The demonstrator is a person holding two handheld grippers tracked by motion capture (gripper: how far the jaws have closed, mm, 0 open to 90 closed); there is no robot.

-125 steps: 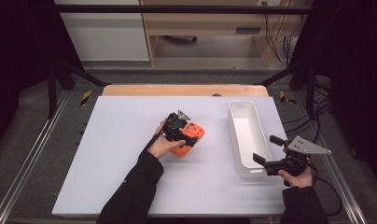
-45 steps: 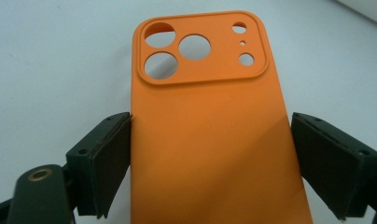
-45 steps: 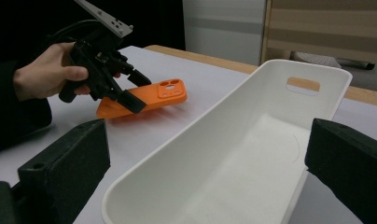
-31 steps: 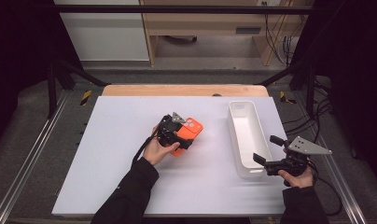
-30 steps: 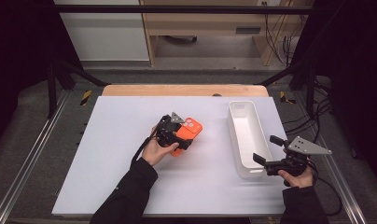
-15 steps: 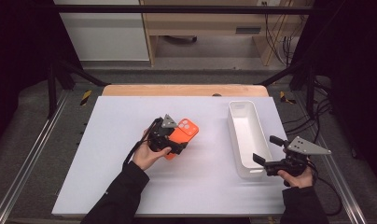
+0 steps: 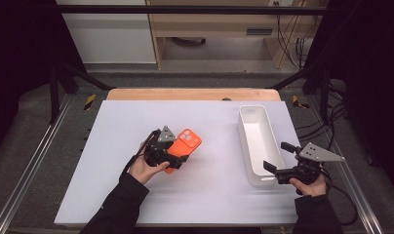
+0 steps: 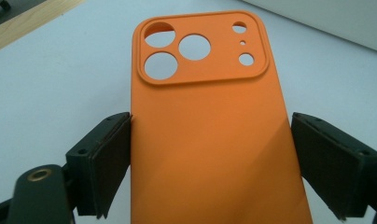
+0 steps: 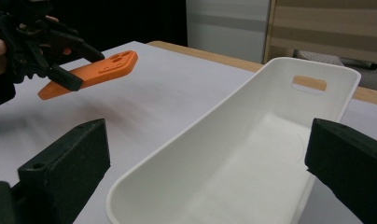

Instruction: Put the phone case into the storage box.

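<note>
My left gripper is shut on an orange phone case and holds it by its long edges, a little above the white table. In the left gripper view the case lies back side up between the two pads, with its camera cut-outs at the far end. In the right gripper view the case hangs tilted above the table, held by the left gripper. My right gripper stands open beside the near right end of a long white tray, with nothing gripped.
The tray is empty and has a slot handle in its far end wall. The white table top ends at a wooden strip at the back. Metal rails run along both sides of the table.
My left hand has carried the orange case to the left and a little nearer to the person, raised off the table. The right gripper has kept still.
</note>
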